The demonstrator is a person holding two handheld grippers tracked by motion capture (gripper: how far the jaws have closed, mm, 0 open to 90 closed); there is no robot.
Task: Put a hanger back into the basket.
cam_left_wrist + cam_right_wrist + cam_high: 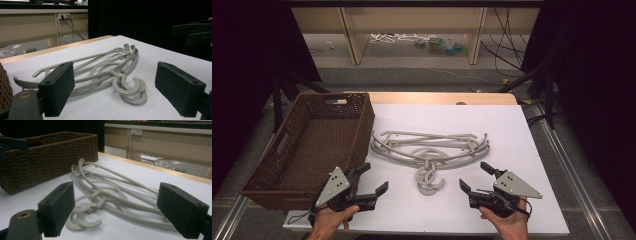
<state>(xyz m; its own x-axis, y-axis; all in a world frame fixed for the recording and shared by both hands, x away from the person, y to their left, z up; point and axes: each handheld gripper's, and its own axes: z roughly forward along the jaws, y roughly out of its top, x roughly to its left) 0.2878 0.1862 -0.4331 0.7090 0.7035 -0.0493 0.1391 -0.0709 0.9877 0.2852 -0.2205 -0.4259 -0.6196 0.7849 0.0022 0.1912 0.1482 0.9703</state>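
1. Lying near the middle of the table (532,150), the grey hangers (430,147) point their hooks toward its near edge.
2. Your left gripper (375,178) gapes empty, near-left of the hooks.
3. Your right gripper (475,176) gapes empty, near-right of them.
4. Along the left edge sits the wicker basket (307,145).

You have a pile of grey plastic clothes hangers (432,150) lying flat on the white table top, around its middle, just right of the brown wicker basket and apart from it. They are stacked loosely on one another, their curved shoulder bars running left to right and fanning out a little at both ends. Their hooks (428,180) point toward your near edge, overlapping in a cluster of open curls. In the left gripper view the hooks (130,90) lie nearest you, resting on the surface.
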